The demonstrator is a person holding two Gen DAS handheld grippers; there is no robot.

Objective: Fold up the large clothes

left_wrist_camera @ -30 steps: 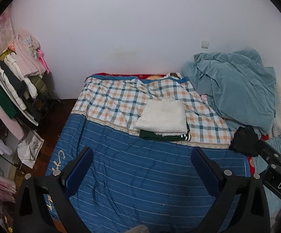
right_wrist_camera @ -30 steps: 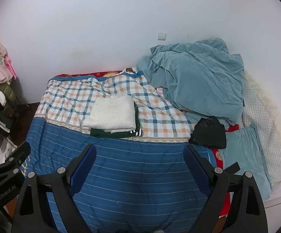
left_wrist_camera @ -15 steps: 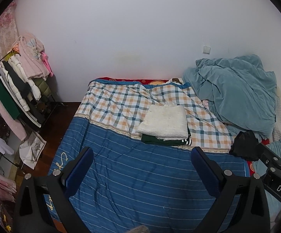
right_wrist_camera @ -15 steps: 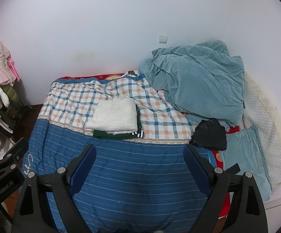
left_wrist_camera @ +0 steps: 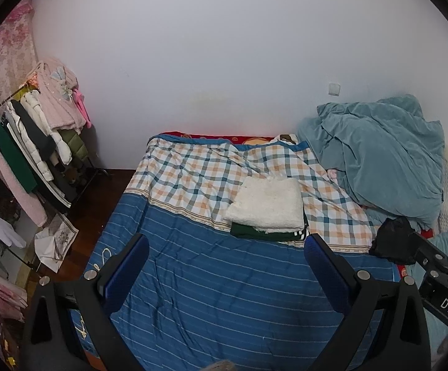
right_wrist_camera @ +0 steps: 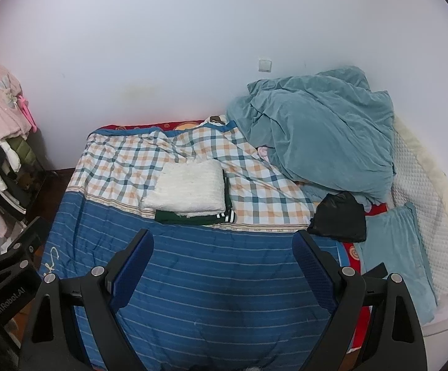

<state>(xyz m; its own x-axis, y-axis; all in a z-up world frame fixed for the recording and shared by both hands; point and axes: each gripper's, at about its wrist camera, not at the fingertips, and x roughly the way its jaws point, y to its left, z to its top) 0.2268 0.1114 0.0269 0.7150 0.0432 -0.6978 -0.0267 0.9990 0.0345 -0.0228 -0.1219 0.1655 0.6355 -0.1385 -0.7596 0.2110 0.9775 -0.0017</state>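
Observation:
A folded white fluffy garment (left_wrist_camera: 267, 205) (right_wrist_camera: 189, 187) lies on a folded dark green garment (left_wrist_camera: 254, 232) (right_wrist_camera: 177, 217) in the middle of the bed. A crumpled black garment (left_wrist_camera: 394, 242) (right_wrist_camera: 339, 218) lies at the bed's right side. My left gripper (left_wrist_camera: 225, 249) is open and empty above the blue striped sheet (left_wrist_camera: 208, 293), well short of the stack. My right gripper (right_wrist_camera: 222, 247) is open and empty over the same sheet (right_wrist_camera: 208, 278). The right gripper also shows at the right edge of the left wrist view (left_wrist_camera: 443, 275).
A teal quilt (left_wrist_camera: 378, 154) (right_wrist_camera: 319, 133) is heaped at the bed's far right by the white wall. A teal pillow (right_wrist_camera: 397, 253) lies at the right. A clothes rack (left_wrist_camera: 29, 142) with hanging clothes stands on the left over dark floor.
Both grippers have pulled back and up from the bed, so the stack and bed look smaller and lower. Both stay open and empty.

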